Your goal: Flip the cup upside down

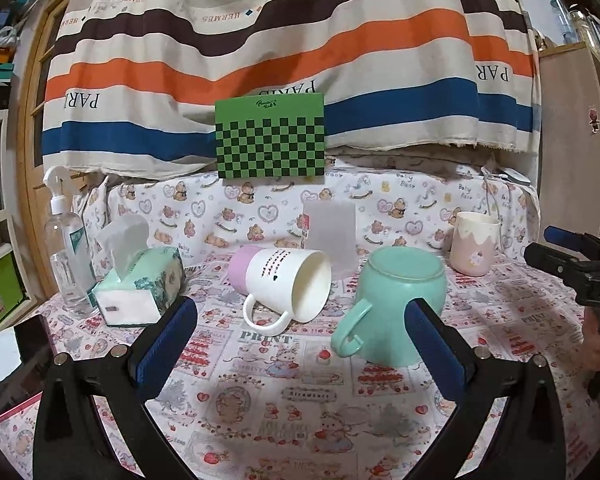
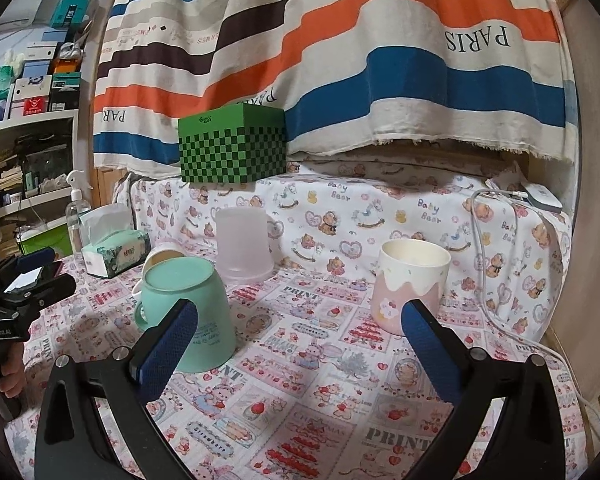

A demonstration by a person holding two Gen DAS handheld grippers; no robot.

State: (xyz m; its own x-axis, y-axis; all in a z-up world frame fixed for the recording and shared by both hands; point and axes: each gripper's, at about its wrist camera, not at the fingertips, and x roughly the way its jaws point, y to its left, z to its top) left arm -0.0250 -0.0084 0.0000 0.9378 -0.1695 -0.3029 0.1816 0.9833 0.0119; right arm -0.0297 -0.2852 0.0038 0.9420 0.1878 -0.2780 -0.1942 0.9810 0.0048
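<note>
A teal mug (image 1: 400,304) stands upside down on the patterned tablecloth; it also shows in the right wrist view (image 2: 188,312). A white and pink mug (image 1: 284,284) lies on its side, mouth toward me. A pink cup (image 1: 474,246) with a cream rim stands upright at the right; it shows in the right wrist view (image 2: 410,280) too. A frosted plastic cup (image 1: 332,236) stands upside down behind (image 2: 244,246). My left gripper (image 1: 300,344) is open and empty in front of the mugs. My right gripper (image 2: 300,344) is open and empty, between the teal mug and the pink cup.
A tissue box (image 1: 140,288) and a spray bottle (image 1: 66,248) stand at the left. A green checkered box (image 1: 270,136) sits on the raised ledge behind. A white charger and cable (image 2: 500,240) lie at the right. A striped cloth hangs behind.
</note>
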